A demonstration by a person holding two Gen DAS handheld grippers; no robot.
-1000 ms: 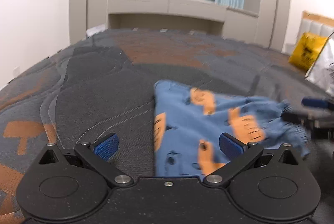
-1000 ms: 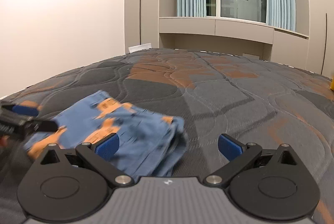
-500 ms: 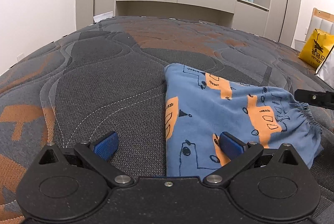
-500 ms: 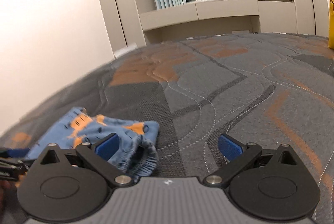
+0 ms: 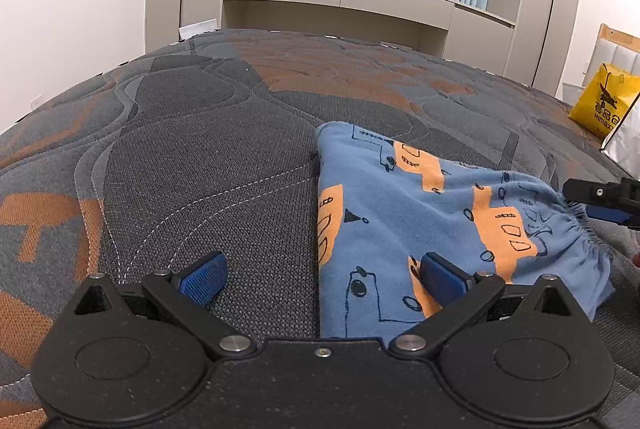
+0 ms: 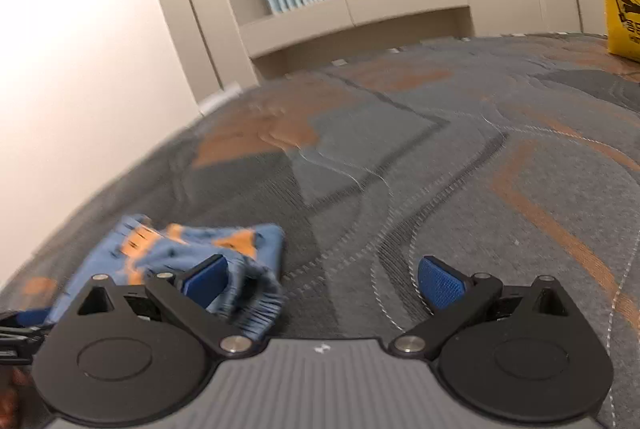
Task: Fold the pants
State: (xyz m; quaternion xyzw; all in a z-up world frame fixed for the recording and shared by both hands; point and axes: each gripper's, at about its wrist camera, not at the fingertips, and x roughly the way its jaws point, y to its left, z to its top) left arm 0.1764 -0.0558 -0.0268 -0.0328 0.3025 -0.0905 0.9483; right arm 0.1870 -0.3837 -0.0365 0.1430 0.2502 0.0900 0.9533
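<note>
The folded blue pants (image 5: 432,213) with orange shapes lie flat on the quilted bed, elastic waistband toward the right. My left gripper (image 5: 322,279) is open just above the bed, its right fingertip over the pants' near edge, its left fingertip over bare quilt. In the right wrist view the pants (image 6: 192,253) sit low at the left, blurred. My right gripper (image 6: 322,279) is open with nothing between its fingers; its left finger overlaps the waistband end. The right gripper also shows at the far right of the left wrist view, beside the waistband.
The grey and orange quilted bed (image 5: 200,133) stretches ahead in both views. A yellow bag (image 5: 604,101) stands at the far right near the headboard, and shows in the right wrist view as well (image 6: 622,5). Beige cabinets (image 5: 360,1) and a curtained window stand beyond the bed.
The pants have settled flat on the bed after moving a second ago. My right gripper has tilted and swung away to the right; the left gripper barely moved.
</note>
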